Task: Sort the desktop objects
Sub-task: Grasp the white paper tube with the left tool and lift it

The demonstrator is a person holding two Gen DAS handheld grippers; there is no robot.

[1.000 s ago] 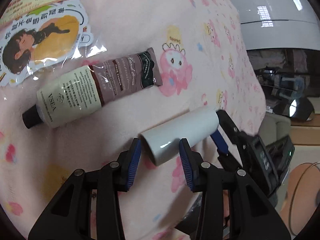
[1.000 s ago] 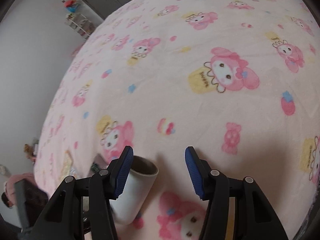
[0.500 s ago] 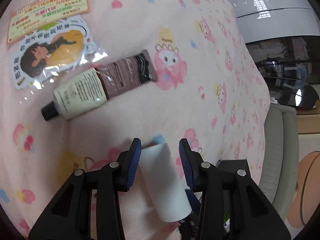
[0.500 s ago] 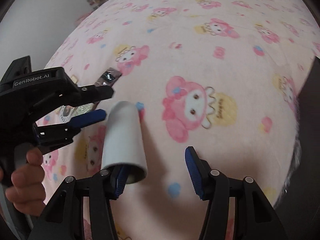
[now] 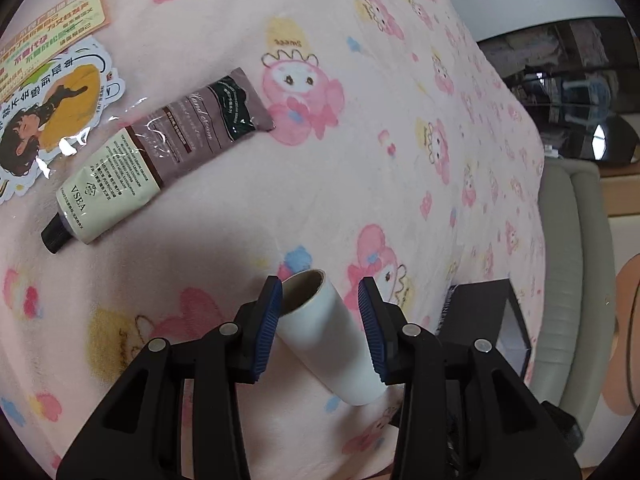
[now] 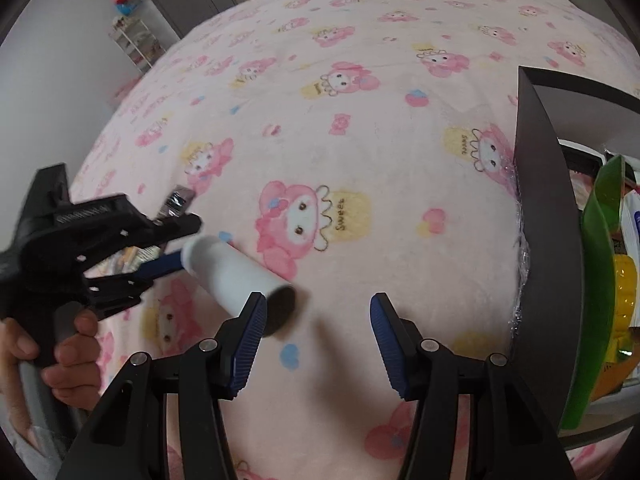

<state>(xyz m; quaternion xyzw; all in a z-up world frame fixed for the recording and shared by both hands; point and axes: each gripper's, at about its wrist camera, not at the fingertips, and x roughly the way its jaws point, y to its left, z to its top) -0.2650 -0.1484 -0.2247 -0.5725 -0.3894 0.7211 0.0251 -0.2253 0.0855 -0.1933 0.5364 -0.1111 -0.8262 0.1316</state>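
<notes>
A white paper roll (image 5: 332, 352) with a brown cardboard core hangs just above the pink cartoon blanket (image 5: 400, 128). My left gripper (image 5: 318, 296) is shut on it, the pads clamping its far open end. From the right wrist view the same roll (image 6: 236, 272) sticks out of the left gripper (image 6: 186, 246) toward the camera. My right gripper (image 6: 318, 312) stands open with nothing between its fingers; the roll's near end is beside its left finger. A hand cream tube (image 5: 160, 160) and a sticker pack (image 5: 52, 120) lie on the blanket at the far left.
A black open box (image 6: 544, 220) stands at the right, holding a green packet (image 6: 600, 280) and other packaged items; its corner (image 5: 476, 316) also shows in the left wrist view. An orange leaflet (image 5: 52, 20) lies far left. A person's hand (image 6: 72, 352) grips the left tool.
The left gripper rolled and lifted a little, so the roll now points its open end away. The right gripper swung right; the black box came into its view.
</notes>
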